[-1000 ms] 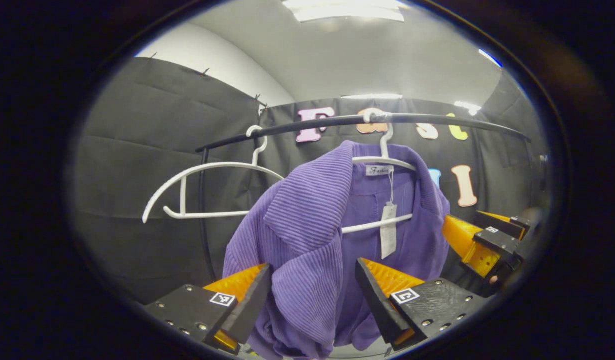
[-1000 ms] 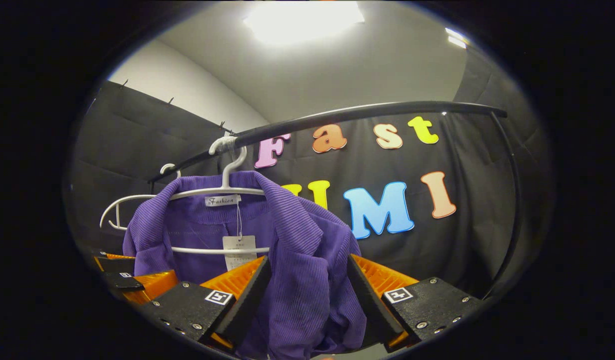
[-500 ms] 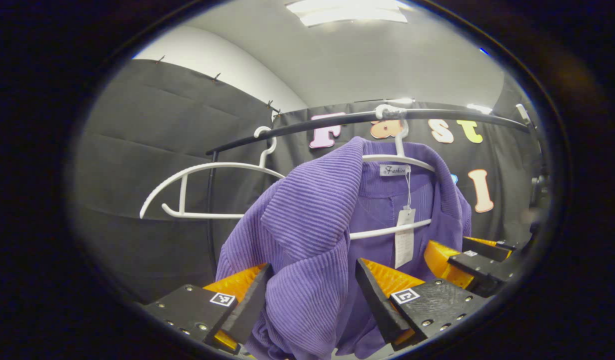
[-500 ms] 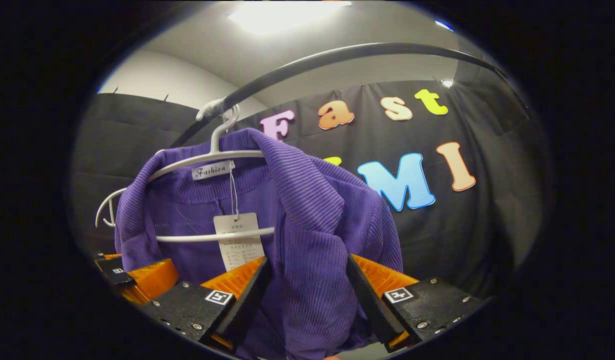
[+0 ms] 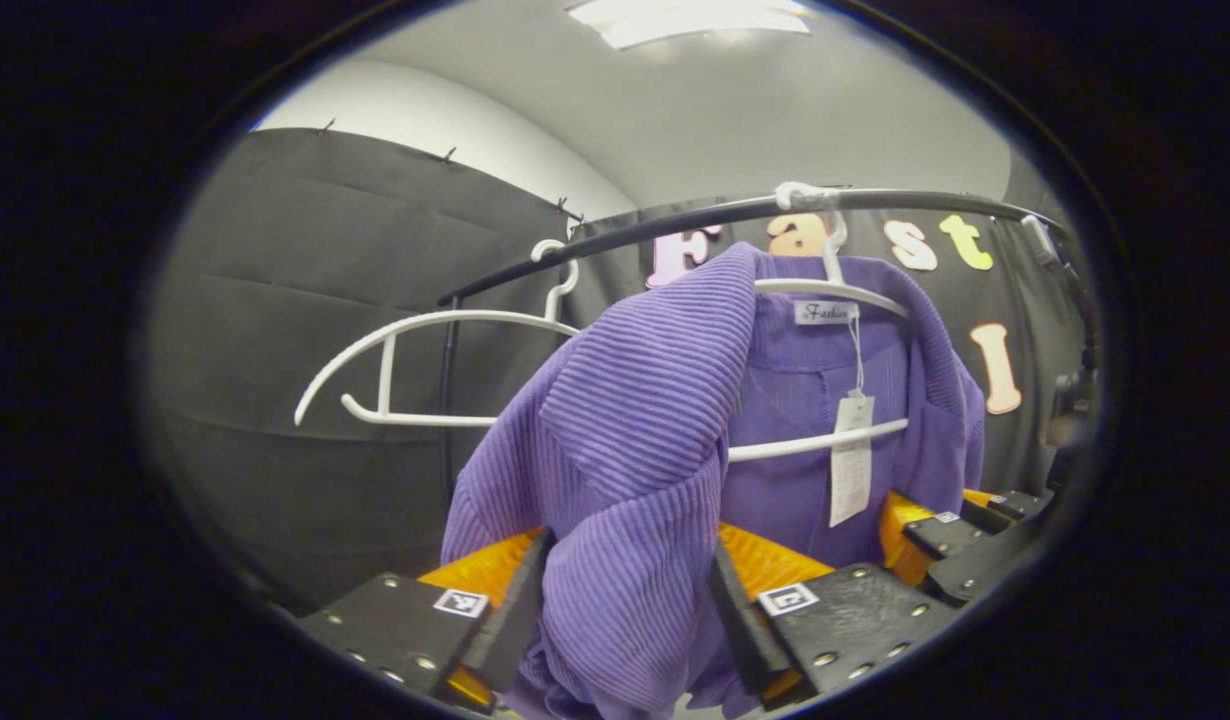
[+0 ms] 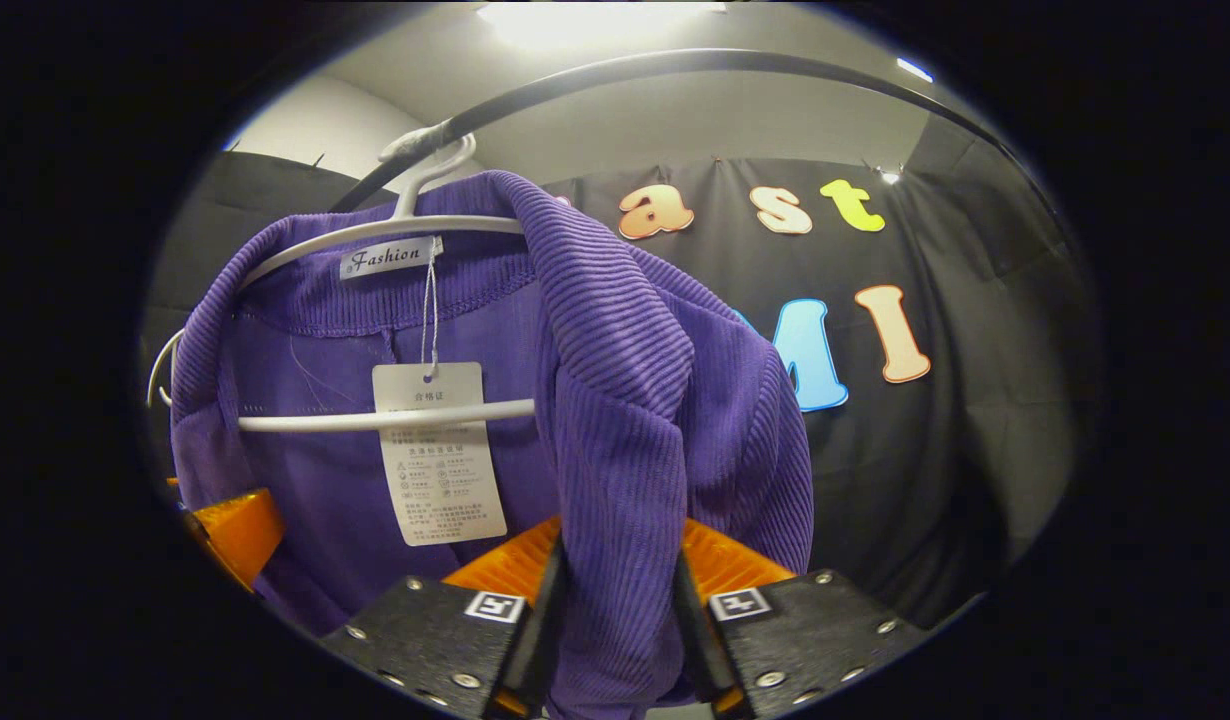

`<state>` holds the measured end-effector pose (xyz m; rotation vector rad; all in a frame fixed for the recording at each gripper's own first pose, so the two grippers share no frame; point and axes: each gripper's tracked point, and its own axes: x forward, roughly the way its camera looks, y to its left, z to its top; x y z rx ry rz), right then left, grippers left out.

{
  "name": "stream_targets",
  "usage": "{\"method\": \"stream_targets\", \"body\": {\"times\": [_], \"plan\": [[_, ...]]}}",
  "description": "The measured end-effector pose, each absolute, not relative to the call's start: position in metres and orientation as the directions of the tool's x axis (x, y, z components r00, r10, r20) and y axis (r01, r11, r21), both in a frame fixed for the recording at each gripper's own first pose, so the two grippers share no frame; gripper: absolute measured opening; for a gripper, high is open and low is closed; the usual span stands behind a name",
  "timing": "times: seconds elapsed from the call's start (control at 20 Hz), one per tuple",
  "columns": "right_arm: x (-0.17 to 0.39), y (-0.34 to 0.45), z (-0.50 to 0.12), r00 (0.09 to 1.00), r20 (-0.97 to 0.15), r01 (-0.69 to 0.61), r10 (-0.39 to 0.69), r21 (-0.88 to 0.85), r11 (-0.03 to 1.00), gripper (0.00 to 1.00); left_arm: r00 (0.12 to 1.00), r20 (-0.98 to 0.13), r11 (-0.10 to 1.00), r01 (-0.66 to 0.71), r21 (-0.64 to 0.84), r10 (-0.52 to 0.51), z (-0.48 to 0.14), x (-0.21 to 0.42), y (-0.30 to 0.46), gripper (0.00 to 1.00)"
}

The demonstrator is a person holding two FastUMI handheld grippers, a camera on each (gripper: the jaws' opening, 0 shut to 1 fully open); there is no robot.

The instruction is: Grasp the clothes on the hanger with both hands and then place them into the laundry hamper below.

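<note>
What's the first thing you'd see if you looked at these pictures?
A big purple jacket fills the middle, draped on a white hanger that hooks over a black rail. A paper tag dangles inside its collar. The right tongs pinch one front edge of the jacket and the left tongs close around the other, while an empty hanger hangs farther along the rail.

Ribbed, matt purple cloth on the jacket [image 6: 615,380]; smooth white plastic for its hanger [image 6: 375,420] and the bare hanger [image 5: 415,365]; matt white paper tag [image 6: 437,450]; smooth dark metal rail [image 5: 675,220] with a faint sheen; matt black cloth wall [image 5: 305,330]
</note>
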<state>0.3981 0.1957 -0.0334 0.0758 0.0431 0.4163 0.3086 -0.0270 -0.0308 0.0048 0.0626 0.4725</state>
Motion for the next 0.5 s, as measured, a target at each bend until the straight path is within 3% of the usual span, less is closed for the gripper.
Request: {"method": "stream_targets", "body": {"times": [0.05, 0.1, 0.15, 0.35, 0.4, 0.5], "plan": [[0.402, 0.186, -0.029, 0.926, -0.005, -0.376, 0.377, 0.061, 0.925, 0.24, 0.894, -0.064, 0.896, -0.445, 0.012, 0.444, -0.032, 0.309, -0.028, 0.66], [0.402, 0.18, -0.023, 0.928, 0.019, -0.372, 0.371, 0.054, 0.927, 0.11, 0.898, -0.063, 0.9, -0.436, 0.003, 0.435, -0.032, 0.309, -0.029, 0.6], [0.397, 0.181, -0.019, 0.922, 0.034, -0.387, 0.385, 0.062, 0.92, 0.04, 0.91, -0.055, 0.911, -0.412, -0.009, 0.411, -0.031, 0.312, -0.03, 0.67], [0.394, 0.156, 0.005, 0.936, 0.102, -0.346, 0.338, 0.075, 0.935, 0.03, 0.927, -0.037, 0.927, -0.375, -0.022, 0.374, -0.026, 0.303, -0.027, 0.18], [0.397, 0.149, 0.012, 0.94, 0.116, -0.331, 0.321, 0.086, 0.94, 0.03, 0.923, -0.038, 0.923, -0.384, -0.013, 0.384, -0.023, 0.299, -0.026, 0.18], [0.4, 0.137, 0.027, 0.946, 0.144, -0.308, 0.292, 0.107, 0.945, 0.03, 0.932, -0.034, 0.932, -0.362, -0.017, 0.361, -0.017, 0.295, -0.028, 0.07]]}}
